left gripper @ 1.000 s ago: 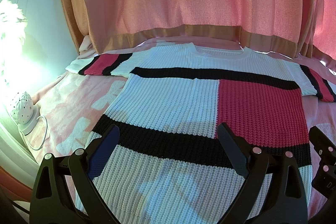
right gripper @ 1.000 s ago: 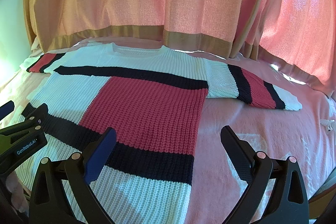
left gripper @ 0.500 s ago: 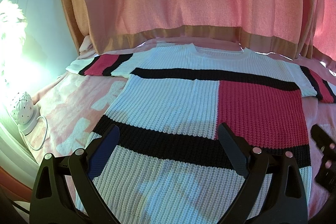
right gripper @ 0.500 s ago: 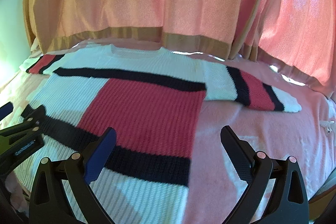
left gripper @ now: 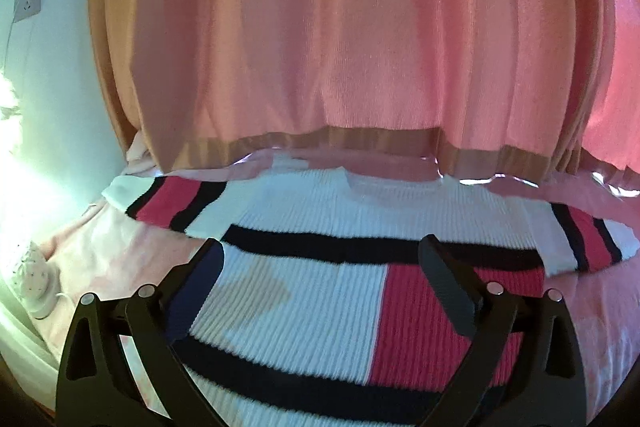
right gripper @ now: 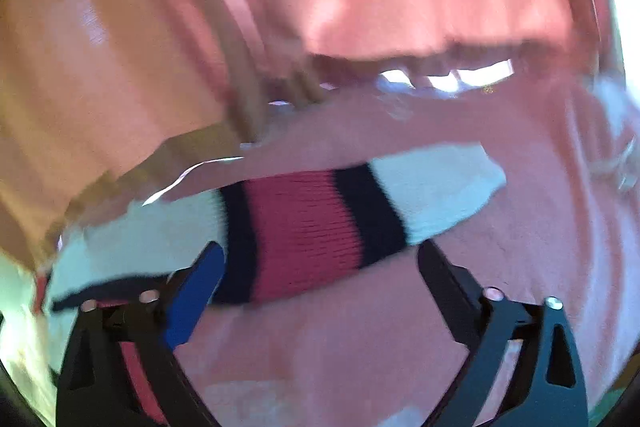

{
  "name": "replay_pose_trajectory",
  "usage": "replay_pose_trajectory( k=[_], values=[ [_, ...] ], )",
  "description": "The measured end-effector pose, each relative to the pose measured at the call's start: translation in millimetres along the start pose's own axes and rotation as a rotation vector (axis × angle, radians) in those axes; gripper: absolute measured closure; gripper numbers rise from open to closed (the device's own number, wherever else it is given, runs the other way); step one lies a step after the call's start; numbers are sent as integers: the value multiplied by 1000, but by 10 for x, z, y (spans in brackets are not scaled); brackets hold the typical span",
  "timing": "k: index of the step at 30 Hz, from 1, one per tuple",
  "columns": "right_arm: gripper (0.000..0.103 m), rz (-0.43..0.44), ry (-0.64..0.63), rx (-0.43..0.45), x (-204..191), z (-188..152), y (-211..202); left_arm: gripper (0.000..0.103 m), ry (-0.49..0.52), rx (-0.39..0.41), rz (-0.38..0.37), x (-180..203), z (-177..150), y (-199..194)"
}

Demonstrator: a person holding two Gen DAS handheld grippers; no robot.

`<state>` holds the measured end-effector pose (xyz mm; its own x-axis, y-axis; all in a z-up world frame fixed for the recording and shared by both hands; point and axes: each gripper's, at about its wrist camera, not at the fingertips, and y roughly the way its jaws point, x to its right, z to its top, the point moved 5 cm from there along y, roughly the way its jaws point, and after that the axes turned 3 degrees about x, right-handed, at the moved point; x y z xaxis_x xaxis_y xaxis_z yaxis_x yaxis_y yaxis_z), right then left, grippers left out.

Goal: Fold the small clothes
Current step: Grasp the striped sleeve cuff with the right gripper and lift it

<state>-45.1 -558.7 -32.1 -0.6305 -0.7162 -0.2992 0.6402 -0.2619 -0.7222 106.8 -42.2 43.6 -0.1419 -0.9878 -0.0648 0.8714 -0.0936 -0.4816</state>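
Observation:
A white knit sweater (left gripper: 304, 307) with black bands and a red block lies flat on the pink bed, sleeves spread out. My left gripper (left gripper: 320, 263) is open and empty, low over the sweater's middle. My right gripper (right gripper: 320, 263) is open and empty, close above the sweater's right sleeve (right gripper: 304, 227), which has a red stripe between two black bands and a white cuff (right gripper: 436, 187). The right wrist view is blurred by motion.
The pink bedspread (right gripper: 340, 355) surrounds the sweater. Pink and tan curtains (left gripper: 320, 47) hang along the bed's far edge. A small white lamp (left gripper: 34, 267) with a cable sits at the left edge beside the wall.
Both grippers moved forward over the sweater. The right gripper swung right, from the body to above the right sleeve. Both jaws stayed open.

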Motion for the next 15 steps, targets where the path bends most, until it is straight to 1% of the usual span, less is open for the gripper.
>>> replay_pose_trajectory(
  k=[1,2,3,4,6,8,9,11,12,13,14,15],
  values=[
    [16,10,69,-28,252,8,173,7,-15,2,10,16,-39,69],
    [20,14,124,-52,438,-9,311,7,-24,-17,25,21,-85,123],
    [29,14,161,-71,540,-37,400,7,-26,-43,17,38,-115,180],
    [33,20,208,-97,694,-61,530,7,-25,-69,-7,76,-134,236],
    [36,31,295,-120,917,-107,694,7,-32,-74,1,102,-135,306],
    [37,56,374,-107,1081,-115,816,7,-42,-84,-3,123,-129,354],
    [42,68,393,-97,1112,-111,850,7,-53,-95,-9,136,-128,392],
    [46,86,411,-57,1158,-52,900,7,-63,-108,-13,149,-143,424],
    [57,86,410,-46,1158,-22,937,7,-67,-117,-16,161,-149,446],
    [79,84,412,-52,1120,-3,991,7,-73,-129,-23,177,-156,469],
    [94,101,414,-56,1126,8,1029,7,-74,-133,-28,185,-162,484],
    [95,117,421,-64,1125,13,1061,7,-71,-131,-24,184,-164,493]
  ],
)
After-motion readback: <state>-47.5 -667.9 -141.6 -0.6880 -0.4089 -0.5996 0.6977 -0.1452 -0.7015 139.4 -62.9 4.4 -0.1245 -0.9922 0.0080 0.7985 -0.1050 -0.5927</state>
